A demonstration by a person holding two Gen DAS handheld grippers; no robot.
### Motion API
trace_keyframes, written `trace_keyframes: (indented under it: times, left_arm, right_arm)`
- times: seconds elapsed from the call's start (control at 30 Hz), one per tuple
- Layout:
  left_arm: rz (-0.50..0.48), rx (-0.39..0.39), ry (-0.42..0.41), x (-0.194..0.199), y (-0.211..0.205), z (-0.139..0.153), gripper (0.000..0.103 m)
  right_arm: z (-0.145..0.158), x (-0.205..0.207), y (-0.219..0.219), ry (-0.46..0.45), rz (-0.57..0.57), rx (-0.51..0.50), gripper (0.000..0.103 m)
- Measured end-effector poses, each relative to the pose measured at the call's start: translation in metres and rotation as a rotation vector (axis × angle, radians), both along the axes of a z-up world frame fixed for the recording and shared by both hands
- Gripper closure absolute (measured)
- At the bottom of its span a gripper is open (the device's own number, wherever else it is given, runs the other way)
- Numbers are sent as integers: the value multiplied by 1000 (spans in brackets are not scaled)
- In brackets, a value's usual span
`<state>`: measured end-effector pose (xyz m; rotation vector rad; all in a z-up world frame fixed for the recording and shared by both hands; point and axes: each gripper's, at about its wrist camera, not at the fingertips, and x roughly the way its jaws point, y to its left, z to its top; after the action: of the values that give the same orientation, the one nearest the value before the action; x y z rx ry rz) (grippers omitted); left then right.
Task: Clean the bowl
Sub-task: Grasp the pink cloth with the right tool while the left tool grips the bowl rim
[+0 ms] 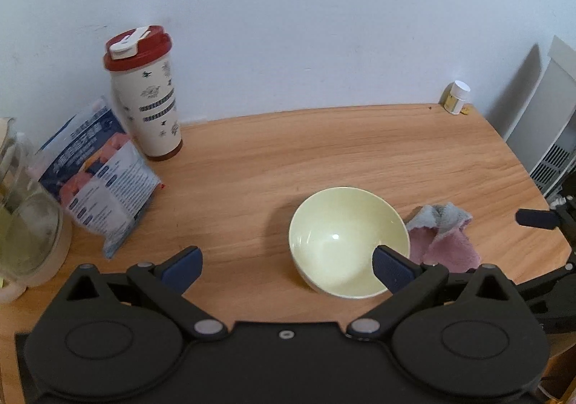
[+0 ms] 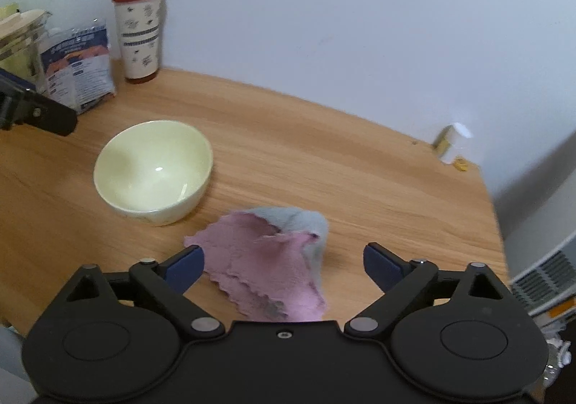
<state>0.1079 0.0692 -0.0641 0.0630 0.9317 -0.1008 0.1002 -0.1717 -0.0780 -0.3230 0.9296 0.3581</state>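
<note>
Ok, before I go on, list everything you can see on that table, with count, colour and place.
bowl: one, pale yellow, mid-table, upright
cloth: one, pink and grey, crumpled on the table beside the bowl
tumbler: one, white with red lid, back by the wall
packet: one, blue and white, beside the tumbler
glass jar: one, clear, at the table's far side beyond the packet
small bottle: one, white cap, back corner
table: one, wood-grain
left hand-held gripper: one, black with blue pads, open, over the bowl's near side
right hand-held gripper: one, same colours, open, astride the cloth
</note>
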Motion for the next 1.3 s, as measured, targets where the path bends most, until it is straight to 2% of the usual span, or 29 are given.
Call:
trace_keyframes:
  times: [0.03,0.1,0.27,0.3,0.5,0.6,0.63,0.7,0.77,0.93,1.0,1.17,1.3]
  left_arm:
    - [6,-3,0,3,0,-4,1]
    - [19,-5,3,7,0,-11,1]
    - [8,3,26,17,-5,-30,1]
    - [6,1,29,18,-5,-32,1]
    - [59,-50,65,31,-11,-53,1]
    - [91,-64,56,34,-11,-58,2]
    - [93,-67,52,35,-11,-60,4]
    - [84,-86,57,36,-12,-62,20]
    - [81,-98,74,39,-12,-65,30]
    - [61,-127,74,40,-11,-67,33]
    - [53,-143,79,41,-11,-68,44]
    - [49,-179,87,44,-13,-71,56]
    - [60,-177,92,46,-13,-71,64]
  right_arm:
    - [-3,2,1,4,8,-5,16]
    - [-10,6,5,10,41,-28,19]
    - [-33,21,7,47,129,-63,22]
    - [-38,24,6,56,138,-72,25]
    - [-50,37,0,77,188,-75,25]
    - [-57,44,-5,94,213,-61,25]
    - [-59,46,-6,98,221,-60,25]
    - [-61,49,-7,113,238,-42,25]
    - [-64,52,-9,127,244,-34,25]
    - [-69,58,-12,169,241,-7,25]
    - [-69,56,-11,169,253,-8,26]
    - [-68,57,-14,190,269,19,33]
    - [-69,55,-17,190,299,27,42]
